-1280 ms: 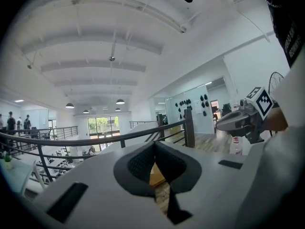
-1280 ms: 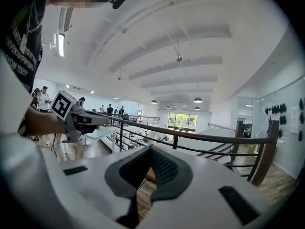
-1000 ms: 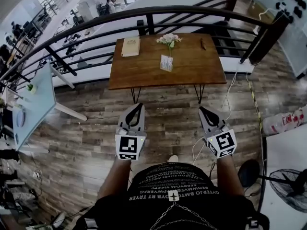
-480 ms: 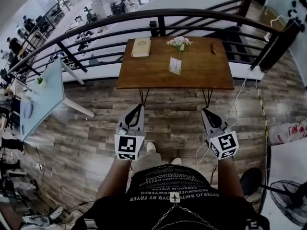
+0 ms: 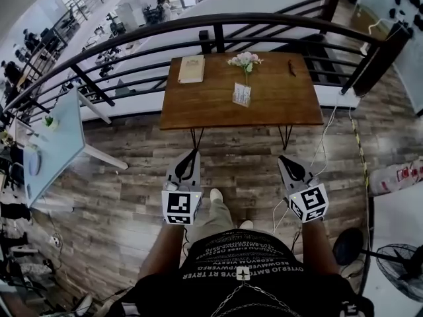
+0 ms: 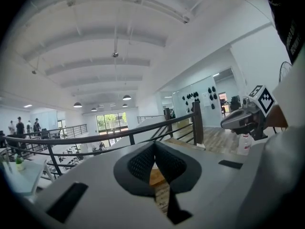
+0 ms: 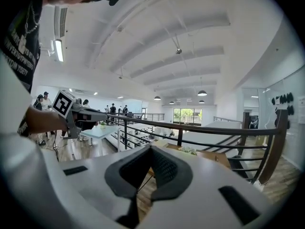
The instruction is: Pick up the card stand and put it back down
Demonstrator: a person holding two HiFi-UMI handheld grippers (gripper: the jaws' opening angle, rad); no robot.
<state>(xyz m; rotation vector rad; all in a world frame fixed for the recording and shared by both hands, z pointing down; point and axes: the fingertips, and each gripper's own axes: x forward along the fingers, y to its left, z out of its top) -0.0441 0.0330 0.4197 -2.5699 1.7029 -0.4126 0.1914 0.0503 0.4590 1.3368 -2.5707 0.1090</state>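
On the brown wooden bench [image 5: 277, 104], print on the small white card stand [image 5: 242, 95] is too small to read; the slim dark object [image 5: 291, 67] near the bench's far right corner is unidentifiable.

both arms held out in front of the torso at about waist height, roughly parallel and well apart. left hand-held gripper [image 5: 192, 154] points forward and slightly down, jaws closed together, nothing between them; same in its own view [image 6: 153, 146]. right hand-held gripper [image 5: 284, 160] points forward, angled a little inward, jaws also closed and empty [image 7: 151, 150]. left marker cube [image 5: 181, 207] and right marker cube [image 5: 308, 203] face up. left forearm [image 5: 160, 253] and right forearm [image 5: 312, 242] are bare below the sleeves.
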